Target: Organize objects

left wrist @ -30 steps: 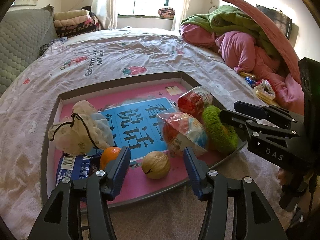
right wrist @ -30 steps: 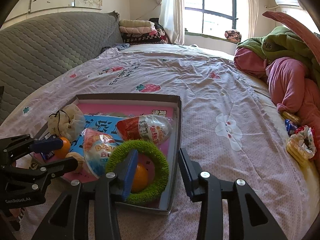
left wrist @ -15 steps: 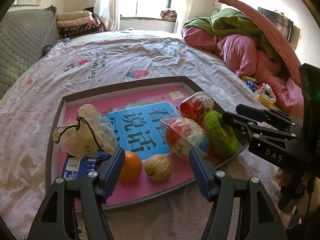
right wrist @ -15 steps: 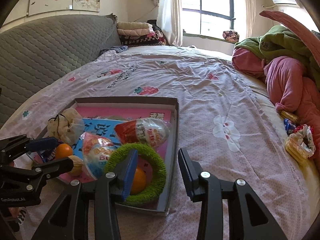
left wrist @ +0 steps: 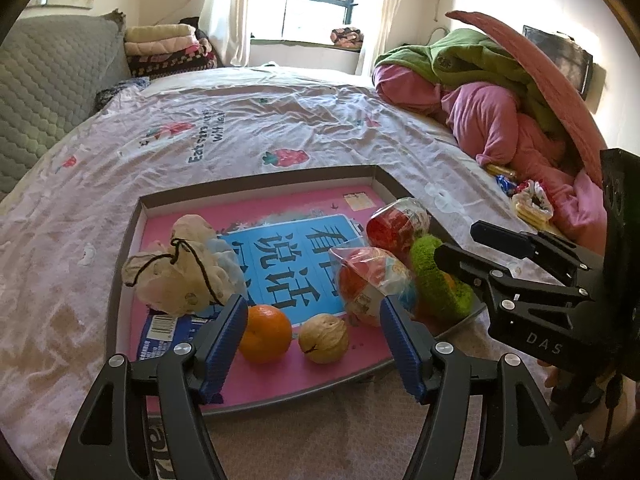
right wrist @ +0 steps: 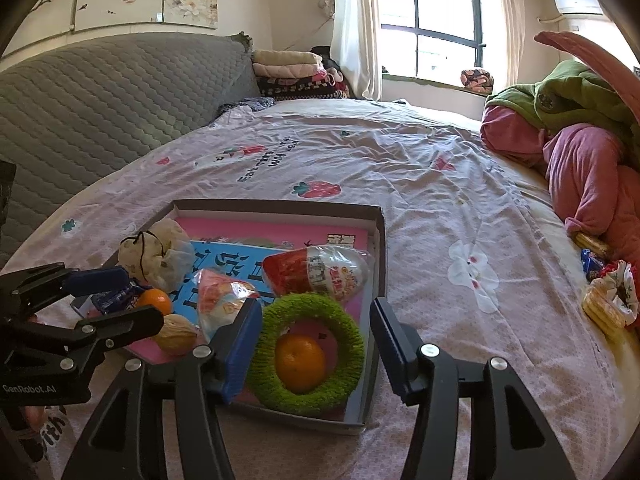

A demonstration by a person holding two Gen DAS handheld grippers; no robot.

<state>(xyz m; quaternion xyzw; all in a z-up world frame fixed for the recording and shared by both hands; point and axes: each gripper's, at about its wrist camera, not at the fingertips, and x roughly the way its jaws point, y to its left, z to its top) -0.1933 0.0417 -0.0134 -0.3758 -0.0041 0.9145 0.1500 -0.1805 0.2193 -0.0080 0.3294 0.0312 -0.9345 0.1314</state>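
A shallow grey box (left wrist: 256, 178) lined with a pink and blue book lies on the bed. In it are an orange (left wrist: 265, 339), a walnut (left wrist: 323, 338), a cream drawstring pouch (left wrist: 180, 276), a blue packet (left wrist: 160, 332), two wrapped egg toys (left wrist: 374, 284) and a green fuzzy ring (right wrist: 312, 308) around a second orange (right wrist: 300, 364). My left gripper (left wrist: 313, 302) is open just before the first orange and the walnut, touching neither. The jaws of my right gripper (right wrist: 316, 304) are opening over the ring, and the pads are clear of it.
A heap of pink and green bedding (left wrist: 492, 92) fills the right side. Snack packets (right wrist: 608, 300) lie by the bed's right edge. A grey quilted headboard (right wrist: 100, 92) and folded blankets (right wrist: 288, 68) stand at the far left. The sheet beyond the box is flat.
Both grippers' jaws have spread wider. The orange, half covered by the left finger before, now shows whole between the left fingers. Neither hand has shifted much.
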